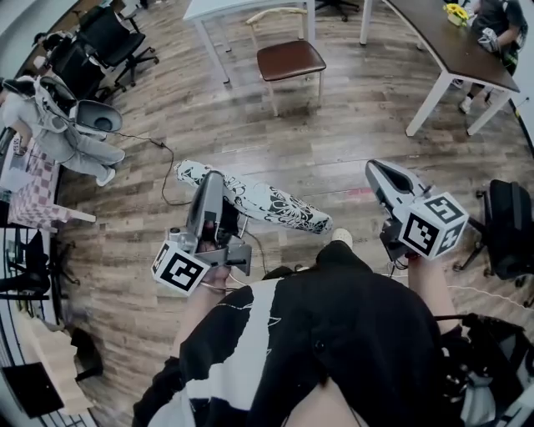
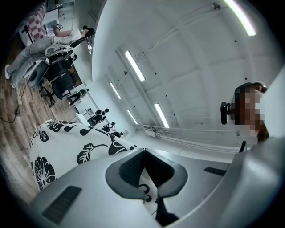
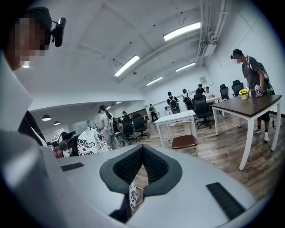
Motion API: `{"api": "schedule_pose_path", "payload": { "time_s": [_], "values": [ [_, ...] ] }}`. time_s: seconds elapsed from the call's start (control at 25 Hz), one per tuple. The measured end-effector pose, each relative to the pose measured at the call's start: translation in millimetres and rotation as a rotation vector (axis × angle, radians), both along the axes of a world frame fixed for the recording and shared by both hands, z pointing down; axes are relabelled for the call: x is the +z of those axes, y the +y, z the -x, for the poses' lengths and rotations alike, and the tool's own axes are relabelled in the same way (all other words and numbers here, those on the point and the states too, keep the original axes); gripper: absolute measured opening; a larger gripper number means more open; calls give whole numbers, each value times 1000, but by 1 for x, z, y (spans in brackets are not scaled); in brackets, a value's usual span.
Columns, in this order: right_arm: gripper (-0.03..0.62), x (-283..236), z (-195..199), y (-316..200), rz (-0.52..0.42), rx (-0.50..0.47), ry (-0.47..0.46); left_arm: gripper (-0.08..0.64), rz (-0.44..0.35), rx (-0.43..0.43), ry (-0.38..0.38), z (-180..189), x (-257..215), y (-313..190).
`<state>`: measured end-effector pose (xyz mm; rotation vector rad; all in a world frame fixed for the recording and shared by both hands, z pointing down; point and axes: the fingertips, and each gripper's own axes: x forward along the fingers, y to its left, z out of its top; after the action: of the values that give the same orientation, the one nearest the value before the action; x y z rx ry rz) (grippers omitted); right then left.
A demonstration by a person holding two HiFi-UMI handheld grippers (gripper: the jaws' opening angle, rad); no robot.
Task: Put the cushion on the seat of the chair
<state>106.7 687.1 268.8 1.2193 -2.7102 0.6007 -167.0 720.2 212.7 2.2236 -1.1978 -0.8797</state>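
Cushion, white with black floral print: hung clear of the wooden floor at the centre of the head view, its length running from 10 o'clock to 4 o'clock. Left gripper, at 8 o'clock: fingers were closed on the cushion's near edge, and printed cloth showed in the gap behind them. Right gripper, at 3 o'clock: fingers stood together, apart from the cushion's end; a patterned scrap showed low between them, and whether it was gripped could not be told. Chair, brown seat, stood at 12 o'clock, well apart from the cushion, just beside a white bench.
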Motion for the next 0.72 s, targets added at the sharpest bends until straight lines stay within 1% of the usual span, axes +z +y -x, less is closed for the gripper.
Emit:
{"api": "schedule_pose_path", "payload": {
  "time_s": [0.2,0.44,0.52,0.64,0.72],
  "values": [
    [15,3,-7,-38,-14,-15,14,14,-14,-1,-5,-10,3,-38],
    [15,2,-9,-109,2,-38,30,14,-4,-11,20,-22,9,-102],
    [15,0,-18,-150,-7,-64,30,14,-10,-24,15,-31,4,-139],
    [15,1,-36,-233,4,-94,28,14,-5,-52,13,-49,2,-215],
    [15,3,-43,-266,5,-107,29,14,-9,-63,17,-56,4,-245]
  ]
}}
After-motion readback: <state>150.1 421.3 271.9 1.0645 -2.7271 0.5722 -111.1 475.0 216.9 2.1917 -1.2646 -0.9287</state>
